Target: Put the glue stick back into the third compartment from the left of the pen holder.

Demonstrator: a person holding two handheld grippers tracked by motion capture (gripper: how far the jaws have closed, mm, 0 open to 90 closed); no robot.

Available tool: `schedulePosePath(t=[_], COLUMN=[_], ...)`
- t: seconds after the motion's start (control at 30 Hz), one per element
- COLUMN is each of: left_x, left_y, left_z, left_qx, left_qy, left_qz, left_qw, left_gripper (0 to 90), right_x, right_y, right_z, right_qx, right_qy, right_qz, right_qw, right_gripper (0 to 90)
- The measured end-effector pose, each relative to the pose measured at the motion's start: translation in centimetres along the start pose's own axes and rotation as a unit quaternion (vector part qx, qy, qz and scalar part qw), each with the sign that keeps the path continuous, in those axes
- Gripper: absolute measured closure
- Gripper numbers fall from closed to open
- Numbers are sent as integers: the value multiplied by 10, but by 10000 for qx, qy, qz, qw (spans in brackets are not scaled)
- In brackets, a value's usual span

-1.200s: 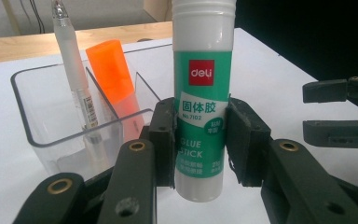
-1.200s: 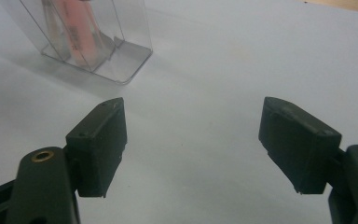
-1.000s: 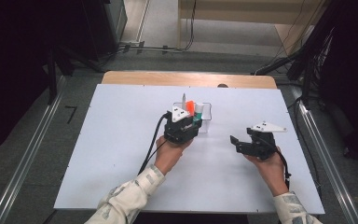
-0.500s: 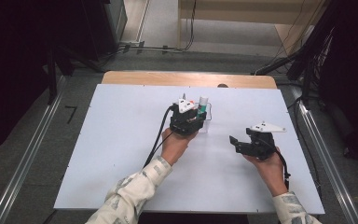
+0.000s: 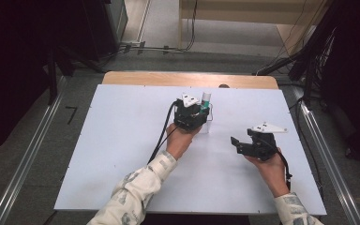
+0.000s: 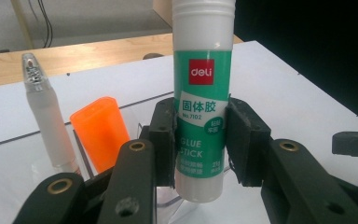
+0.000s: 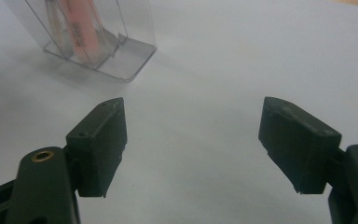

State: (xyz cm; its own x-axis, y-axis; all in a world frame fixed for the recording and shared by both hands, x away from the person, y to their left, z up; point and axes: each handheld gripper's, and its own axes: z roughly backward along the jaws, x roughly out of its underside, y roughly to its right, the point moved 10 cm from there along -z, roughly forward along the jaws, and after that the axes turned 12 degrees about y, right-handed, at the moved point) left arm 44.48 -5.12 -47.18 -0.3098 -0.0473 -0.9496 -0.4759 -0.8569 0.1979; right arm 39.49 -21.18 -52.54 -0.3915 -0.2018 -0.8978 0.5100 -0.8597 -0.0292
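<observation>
A white and green glue stick [image 6: 200, 93] stands upright between the pads of my left gripper [image 6: 200, 144], which is shut on its lower half. Its base hangs over the rim of a clear plastic holder [image 6: 165, 198]. In that holder stand an orange-capped item [image 6: 100, 133] and a white pen-like tube [image 6: 44, 112]. In the high view the left gripper [image 5: 200, 112] covers most of the holder [image 5: 206, 127], and the glue stick's top [image 5: 206, 97] pokes out past it. My right gripper [image 5: 236, 143] hovers open and holds nothing, to the right of the holder. Its own view shows wide-apart jaws [image 7: 193, 144] and the holder [image 7: 121, 60] at upper left.
The white board [image 5: 112, 154] covers the table, with a wooden edge [image 5: 168, 78] at the far side. Metal rails [image 5: 33, 150] run along both sides of the table. Dark equipment and cables lie on the floor beyond the table.
My left hand has carried the glue stick away from the person and a little right, onto the holder. The orange cap is now hidden behind the gripper in the high view. The right hand has stayed put.
</observation>
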Motion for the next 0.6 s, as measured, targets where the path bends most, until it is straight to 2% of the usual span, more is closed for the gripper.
schedulePosePath(t=[0.2,0.6], left_x=[2,6], left_y=[3,-1], left_z=[-8,-18], left_qx=[-2,-85], left_qy=[-10,-34], left_qz=[-7,-21], left_qw=[10000,10000], left_gripper=[656,656], right_x=[0,0], right_y=[1,2], right_z=[0,1], right_qx=[8,-2], right_qy=[15,15], right_qz=[-28,-34], right_qw=[10000,10000], right_gripper=[220,220])
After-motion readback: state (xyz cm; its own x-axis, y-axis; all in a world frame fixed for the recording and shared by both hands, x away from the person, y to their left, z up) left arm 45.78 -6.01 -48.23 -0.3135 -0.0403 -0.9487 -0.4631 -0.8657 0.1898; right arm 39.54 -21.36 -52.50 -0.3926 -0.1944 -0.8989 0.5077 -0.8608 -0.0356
